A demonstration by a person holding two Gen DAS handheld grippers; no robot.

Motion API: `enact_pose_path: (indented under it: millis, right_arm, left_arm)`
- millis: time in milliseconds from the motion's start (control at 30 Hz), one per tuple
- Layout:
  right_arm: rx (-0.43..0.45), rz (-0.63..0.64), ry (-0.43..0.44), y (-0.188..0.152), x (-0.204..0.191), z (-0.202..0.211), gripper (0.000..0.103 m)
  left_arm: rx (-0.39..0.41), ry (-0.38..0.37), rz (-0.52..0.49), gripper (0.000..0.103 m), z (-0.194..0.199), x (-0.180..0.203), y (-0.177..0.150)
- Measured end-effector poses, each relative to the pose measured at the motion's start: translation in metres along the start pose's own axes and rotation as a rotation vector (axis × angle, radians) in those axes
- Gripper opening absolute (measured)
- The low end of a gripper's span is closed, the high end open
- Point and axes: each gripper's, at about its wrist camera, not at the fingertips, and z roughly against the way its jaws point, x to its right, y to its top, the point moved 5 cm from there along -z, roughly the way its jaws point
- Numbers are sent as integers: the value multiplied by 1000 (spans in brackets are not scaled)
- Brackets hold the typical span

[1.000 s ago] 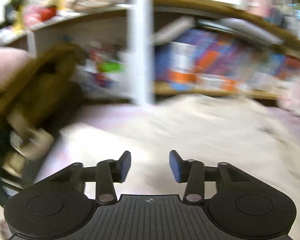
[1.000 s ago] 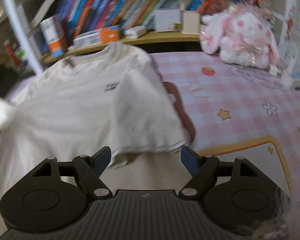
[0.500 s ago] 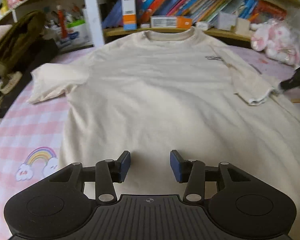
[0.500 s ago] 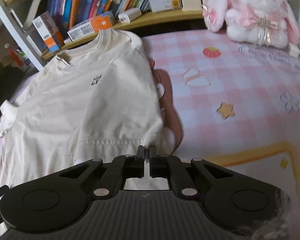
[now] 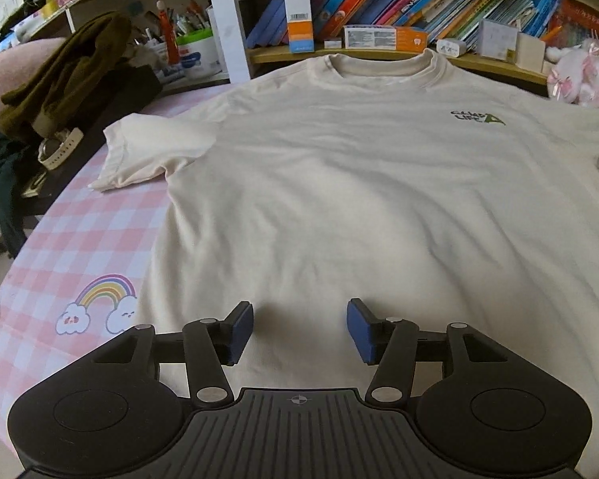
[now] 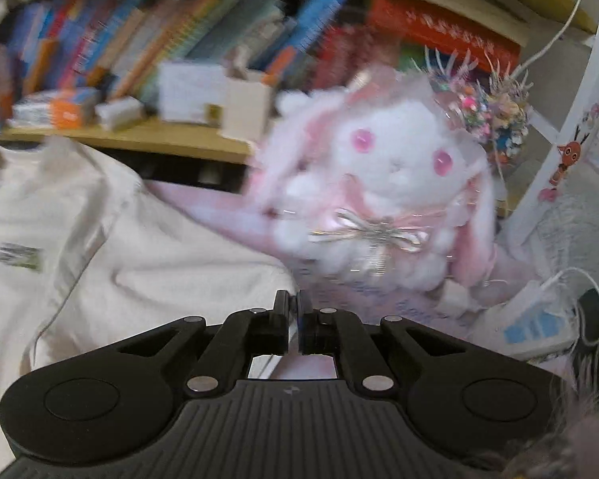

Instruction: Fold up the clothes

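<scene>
Cream cotton T-shirt [image 5: 339, 183] is lying face up and spread flat on the pink checked sheet [image 5: 80, 247], collar toward the bookshelf [image 5: 379, 56], small green chest logo [image 5: 477, 117] showing. Far left, an olive-brown garment [image 5: 68, 68] is slumping over dark clutter beside a wristwatch [image 5: 60, 147]. The shirt's near sleeve [image 5: 147, 151] is lying out flat over the checks; a printed rainbow [image 5: 104, 299] is peeking out beside the hem.

Left gripper [image 5: 299, 331] is hovering over the shirt's lower middle, blue pads [image 5: 241, 331] standing about half apart; jaws have just been opening, only flat cloth showing between them, nothing pinched.

Right wrist view is smearing with motion. Right gripper [image 6: 293, 319] is sitting at the shirt's far sleeve edge [image 6: 203, 279], jaws fully together; it seems to be nipping the sleeve hem, though blur keeps me from being sure. Beyond it, a white-and-pink plush rabbit [image 6: 383, 199] is sitting on the sheet near the shelf.
</scene>
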Motion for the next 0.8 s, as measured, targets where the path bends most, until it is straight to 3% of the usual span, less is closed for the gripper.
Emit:
enact_pose_path:
  millis: [267,333,367,467,667,800]
  right_arm:
    - [-88,66,-98,-13,20,-46,4]
    - [-95,50,-83,-15,24,-50,5]
    - [-79,33,-87,-15,26,-46,10]
    - [-8,-31,-67,-14,33,-22,45]
    - [73,-152,55,-31,40,36,48]
    - [28,-168,94,-54,32,47,49]
  left_arm:
    - [-12,24,-2,56,0,2,2]
    - [-14,33,-2,59,-1,2,2]
    - [-15,38,-2,61,-1,1,2]
    - [-15,50,-2,65,-1,0,2]
    - [-8,61,6,68,-1,0,1]
    - [-6,63,3,69,1,0,-1]
